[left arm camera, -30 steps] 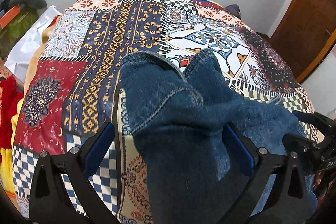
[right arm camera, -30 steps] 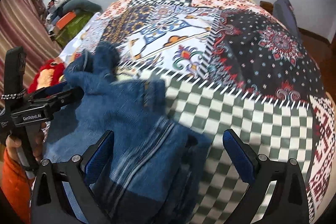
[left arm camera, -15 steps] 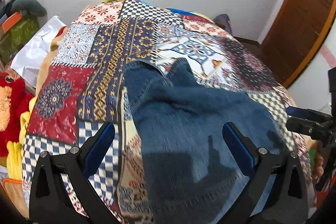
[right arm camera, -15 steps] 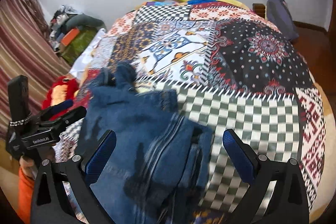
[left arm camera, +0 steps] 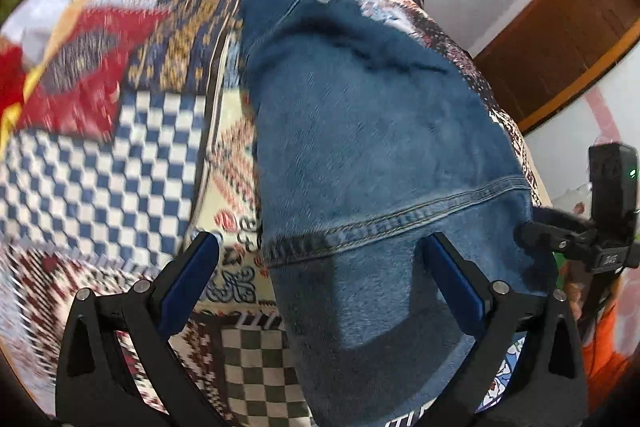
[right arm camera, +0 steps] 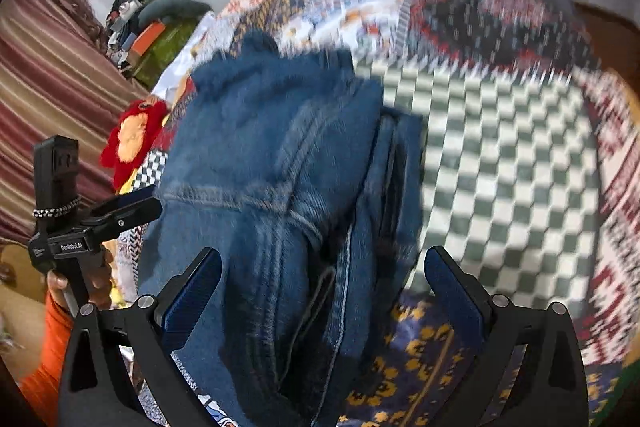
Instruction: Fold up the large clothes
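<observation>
Lying folded on the bed (left arm camera: 120, 163) is a pair of blue denim jeans (left arm camera: 372, 131), thick and a bit fuzzy-looking, with a double-stitched seam running across the top layer near the left gripper (left arm camera: 320, 267). That gripper is spread wide with nothing pinched, its 2 black arms ending in blue pads; the right-hand pad sits over the denim and the left-hand one over the bedspread. The right gripper (right arm camera: 324, 279) is just as wide open and holding nothing, with the stacked edges of the jeans (right arm camera: 280, 167) showing in several layers between its fingers. The bedspread (right arm camera: 500, 155) is a patchwork print: green and white checks, blue and white checks, red medallions, navy with gold motifs. A red and orange plush toy (right arm camera: 134, 135) sits at the bed's left edge in the right wrist view, and behind it a heap of clothes (right arm camera: 152, 23) that's too small to sort out. A striped curtain (right arm camera: 48, 87) hangs on that side. Both views are motion-blurred, so the far patterns smear, and the near end of the jeans is cut off by the frame. A wooden door (left arm camera: 560, 39) shows past the bed.
</observation>
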{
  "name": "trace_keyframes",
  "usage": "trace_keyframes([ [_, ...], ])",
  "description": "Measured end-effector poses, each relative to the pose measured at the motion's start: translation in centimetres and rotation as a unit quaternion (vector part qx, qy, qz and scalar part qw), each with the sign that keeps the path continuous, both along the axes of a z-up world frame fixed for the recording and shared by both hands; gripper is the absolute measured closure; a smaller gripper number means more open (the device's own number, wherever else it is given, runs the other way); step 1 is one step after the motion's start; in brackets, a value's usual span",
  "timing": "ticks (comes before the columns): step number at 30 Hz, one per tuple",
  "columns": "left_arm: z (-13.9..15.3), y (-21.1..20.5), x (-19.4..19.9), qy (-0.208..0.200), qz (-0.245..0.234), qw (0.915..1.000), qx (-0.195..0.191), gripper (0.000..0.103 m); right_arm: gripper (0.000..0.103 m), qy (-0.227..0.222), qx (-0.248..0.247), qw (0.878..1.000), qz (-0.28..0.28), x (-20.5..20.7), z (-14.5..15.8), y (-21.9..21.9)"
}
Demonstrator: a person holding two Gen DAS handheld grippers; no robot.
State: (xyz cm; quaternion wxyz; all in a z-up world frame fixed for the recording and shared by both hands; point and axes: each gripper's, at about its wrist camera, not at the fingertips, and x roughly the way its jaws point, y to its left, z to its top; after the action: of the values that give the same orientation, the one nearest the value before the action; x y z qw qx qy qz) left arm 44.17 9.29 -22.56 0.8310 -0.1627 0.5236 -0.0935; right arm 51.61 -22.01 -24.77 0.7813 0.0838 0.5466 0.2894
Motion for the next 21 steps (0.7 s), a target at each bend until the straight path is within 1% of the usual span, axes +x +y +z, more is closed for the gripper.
trace_keyframes([
  [1, -0.6, 0.3, 0.1, 0.008, 0.006, 0.9998, -0.019, 0.0, 0.002, 0.011, -0.001, 1.0, -0.002, 0.2, -0.7, 0.1],
  [2, -1.0, 0.4, 0.3, 0.014, 0.009, 0.9995, -0.029, 0.0, 0.002, 0.019, 0.001, 1.0, -0.003, 0.5, -1.3, 0.2],
  [4, -1.9, 0.8, 1.0, 0.03, 0.014, 0.9979, -0.056, 0.0, 0.002, 0.041, 0.018, 0.999, -0.002, 1.2, -2.3, 0.3],
  [7, -2.9, 0.7, 1.9, 0.042, 0.011, 0.9958, -0.081, 0.0, 0.002, 0.068, 0.039, 0.997, -0.008, 2.6, -3.5, 0.4],
  [9, -3.2, 0.6, 2.5, 0.045, 0.01, 0.9945, -0.094, 0.0, 0.002, 0.067, 0.037, 0.997, -0.01, 3.5, -3.9, 0.5],
  [10, -3.3, 0.6, 2.7, 0.046, 0.011, 0.9937, -0.102, 0.0, 0.002, 0.07, 0.039, 0.997, -0.003, 3.9, -4.2, 0.7],
  [11, -3.5, 0.5, 3.0, 0.048, 0.013, 0.9922, -0.114, 0.0, 0.0, 0.073, 0.044, 0.996, 0.003, 4.2, -4.4, 0.9],
  [14, -4.0, 0.2, 4.1, 0.053, 0.018, 0.9884, -0.142, 0.0, 0.0, 0.072, 0.051, 0.996, 0.008, 4.7, -4.8, 1.6],
  [15, -4.1, 0.1, 4.6, 0.053, 0.021, 0.9868, -0.151, 0.001, 0.0, 0.065, 0.049, 0.997, 0.011, 4.8, -4.8, 1.9],
  [16, -4.2, 0.1, 5.1, 0.052, 0.023, 0.9858, -0.158, 0.006, 0.0, 0.062, 0.05, 0.997, 0.013, 4.9, -4.7, 2.1],
  [17, -4.1, -0.1, 5.4, 0.051, 0.022, 0.9848, -0.165, 0.01, 0.002, 0.06, 0.052, 0.997, 0.014, 4.9, -4.7, 2.2],
  [19, -3.7, -0.7, 5.9, 0.049, 0.022, 0.9862, -0.157, 0.012, 0.01, 0.061, 0.061, 0.996, 0.014, 5.2, -4.6, 2.4],
  [21, -3.3, -1.2, 5.8, 0.041, 0.017, 0.9892, -0.139, 0.019, 0.022, 0.067, 0.073, 0.995, 0.014, 5.4, -4.4, 2.4],
])
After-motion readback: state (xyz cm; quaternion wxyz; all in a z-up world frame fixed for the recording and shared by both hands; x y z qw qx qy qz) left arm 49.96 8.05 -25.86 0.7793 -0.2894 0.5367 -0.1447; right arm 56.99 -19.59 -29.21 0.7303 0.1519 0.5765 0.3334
